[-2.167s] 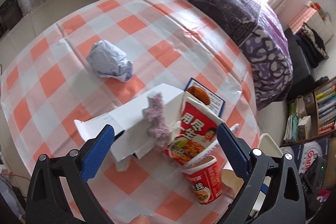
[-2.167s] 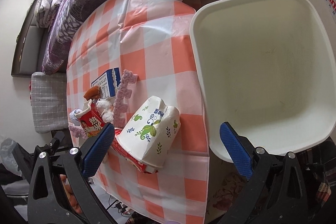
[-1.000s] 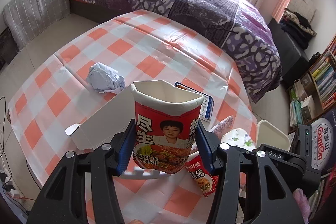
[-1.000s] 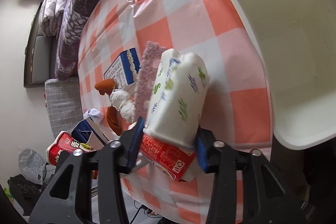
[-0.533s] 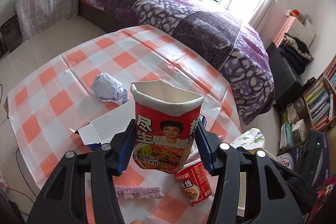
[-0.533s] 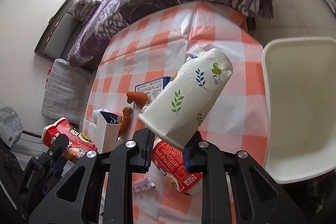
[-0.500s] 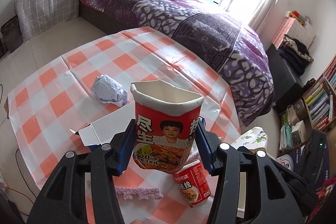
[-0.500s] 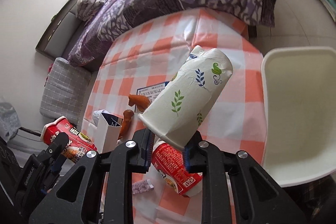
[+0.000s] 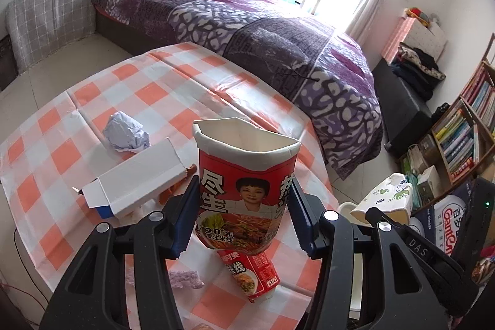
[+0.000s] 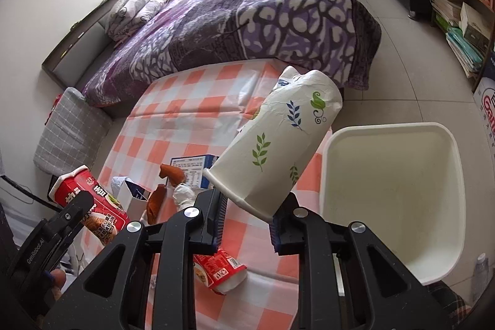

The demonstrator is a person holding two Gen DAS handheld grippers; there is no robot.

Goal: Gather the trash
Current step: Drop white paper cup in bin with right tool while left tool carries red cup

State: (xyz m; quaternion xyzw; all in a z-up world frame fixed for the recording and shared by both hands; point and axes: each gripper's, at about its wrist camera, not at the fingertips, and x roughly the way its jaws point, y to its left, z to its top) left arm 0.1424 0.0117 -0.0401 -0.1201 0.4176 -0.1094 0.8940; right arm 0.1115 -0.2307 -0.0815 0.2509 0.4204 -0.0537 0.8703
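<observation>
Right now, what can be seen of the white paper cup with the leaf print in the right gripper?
The white paper cup is crumpled and printed with green and blue leaves. It is tilted, its rolled rim down toward the right gripper, whose blue pads clamp it near the rim. It is held above the checked tablecloth, beside the white bin, touching nothing else visible.

Left gripper [image 9: 243, 211] is squeezing a red noodle cup [image 9: 246, 187] upright, lifted above the checkered table [image 9: 148, 95]. Another red cup [image 9: 252, 274] is lying on its side underneath, with a white carton [image 9: 139, 177] and crumpled paper ball [image 9: 125, 135] sitting off left.
</observation>
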